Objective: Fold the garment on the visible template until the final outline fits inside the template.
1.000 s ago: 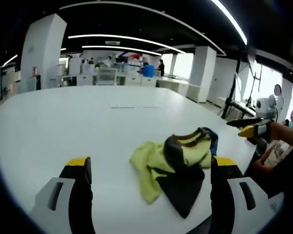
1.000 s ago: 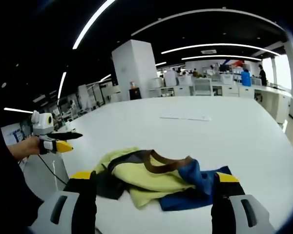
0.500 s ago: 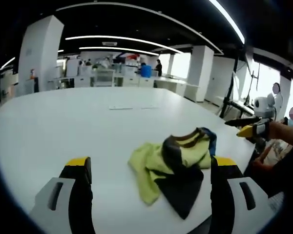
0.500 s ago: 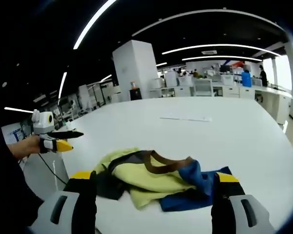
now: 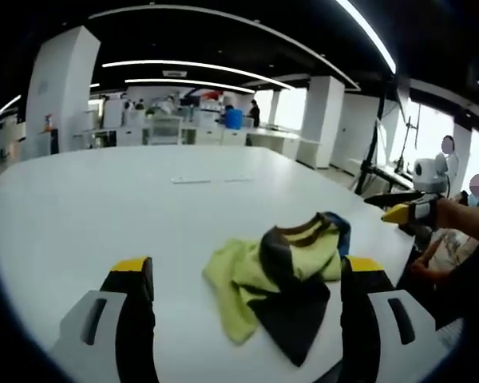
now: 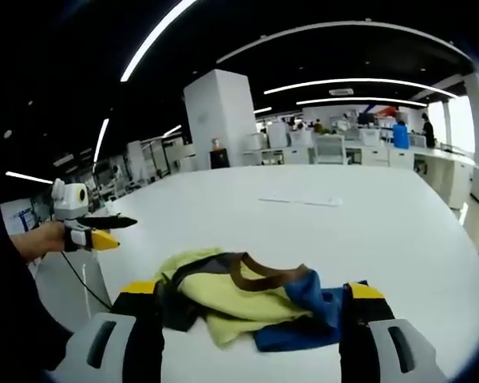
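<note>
A crumpled garment (image 5: 283,267) in yellow-green, black, brown and blue lies in a heap near the edge of the white table (image 5: 104,199). My left gripper (image 5: 247,265) hovers over the table, open, its yellow-tipped jaws standing wide to either side of the heap and apart from it. From the opposite side, my right gripper (image 6: 252,289) is also open, and the garment (image 6: 239,299) lies between and ahead of its jaws. Each gripper appears in the other's view, held by a hand: right gripper (image 5: 403,209), left gripper (image 6: 92,231). A faint flat pale mark (image 6: 299,200) lies farther along the table.
The table edge (image 5: 399,247) runs close to the garment on the person's side. White pillars (image 6: 219,120), desks and several people stand in the office far behind. A person's sleeve (image 5: 471,271) is at the right.
Both views have shifted slightly, so the hands have drifted a little. The garment lies in the same heap and both grippers stay open.
</note>
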